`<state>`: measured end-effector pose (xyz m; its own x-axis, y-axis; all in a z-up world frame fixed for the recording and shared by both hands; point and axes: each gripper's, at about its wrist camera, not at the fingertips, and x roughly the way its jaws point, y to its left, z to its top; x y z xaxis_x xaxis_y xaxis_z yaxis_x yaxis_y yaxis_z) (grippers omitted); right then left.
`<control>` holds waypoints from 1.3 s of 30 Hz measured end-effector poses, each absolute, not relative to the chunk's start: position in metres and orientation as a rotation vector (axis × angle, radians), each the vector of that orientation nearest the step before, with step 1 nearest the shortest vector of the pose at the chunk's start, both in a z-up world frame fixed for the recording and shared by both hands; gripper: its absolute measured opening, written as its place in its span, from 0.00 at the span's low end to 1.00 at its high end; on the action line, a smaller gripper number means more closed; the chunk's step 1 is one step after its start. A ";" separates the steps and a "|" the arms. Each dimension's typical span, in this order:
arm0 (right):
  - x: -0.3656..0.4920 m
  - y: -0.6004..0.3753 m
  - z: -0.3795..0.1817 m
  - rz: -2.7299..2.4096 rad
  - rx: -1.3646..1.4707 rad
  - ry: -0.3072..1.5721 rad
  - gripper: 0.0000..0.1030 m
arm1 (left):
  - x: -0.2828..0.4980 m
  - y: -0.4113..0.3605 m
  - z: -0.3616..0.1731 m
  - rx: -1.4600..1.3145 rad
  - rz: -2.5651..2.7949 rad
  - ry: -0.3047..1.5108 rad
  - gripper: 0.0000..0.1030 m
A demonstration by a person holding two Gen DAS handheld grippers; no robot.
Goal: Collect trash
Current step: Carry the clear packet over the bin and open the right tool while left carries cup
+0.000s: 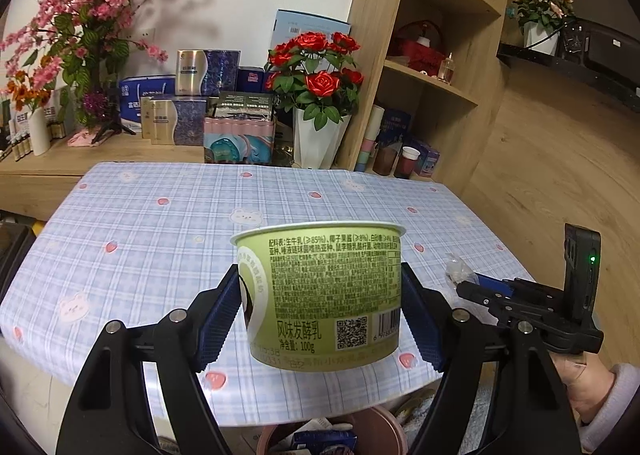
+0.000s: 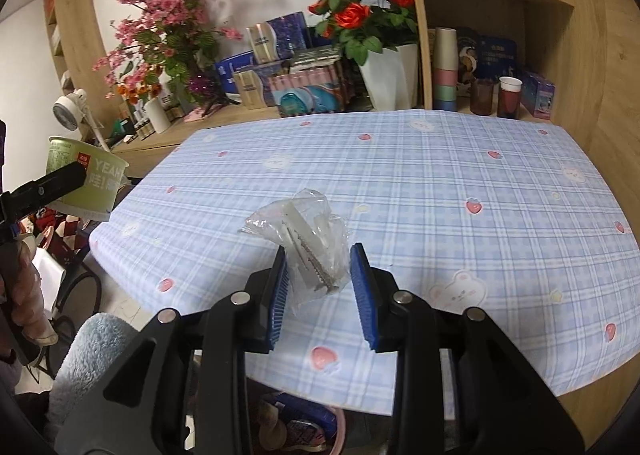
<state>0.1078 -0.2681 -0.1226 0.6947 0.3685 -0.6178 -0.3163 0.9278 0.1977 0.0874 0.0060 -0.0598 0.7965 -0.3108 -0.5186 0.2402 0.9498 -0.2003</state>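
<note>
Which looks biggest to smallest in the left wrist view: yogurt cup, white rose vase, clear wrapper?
1. yogurt cup, though it's nearest the camera, held in the left gripper
2. white rose vase
3. clear wrapper, partly hidden

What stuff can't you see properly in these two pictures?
- Inside the cup: left view sees only its side; right view, its rim is too far off.
- The bin: the left claw and frame edge hide most of it; in the right view, the right claw does.
- What's in the clear wrapper: crumpled, glary plastic.
- The cup's small print: too tiny.
</note>
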 end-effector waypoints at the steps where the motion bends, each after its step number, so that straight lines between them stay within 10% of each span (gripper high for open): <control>1: 0.102 -0.265 -0.122 0.388 0.068 0.702 0.32 | 0.083 0.007 -0.059 -0.128 -0.293 0.575 0.72; 39: 0.020 -0.234 -0.148 0.497 0.039 0.752 0.33 | 0.011 0.039 -0.072 -0.199 -0.207 0.589 0.72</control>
<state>0.0203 -0.2342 -0.1482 0.6207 0.4460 -0.6449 -0.4186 0.8839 0.2083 0.0109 0.0385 -0.0718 0.8120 -0.2494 -0.5277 0.1363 0.9601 -0.2442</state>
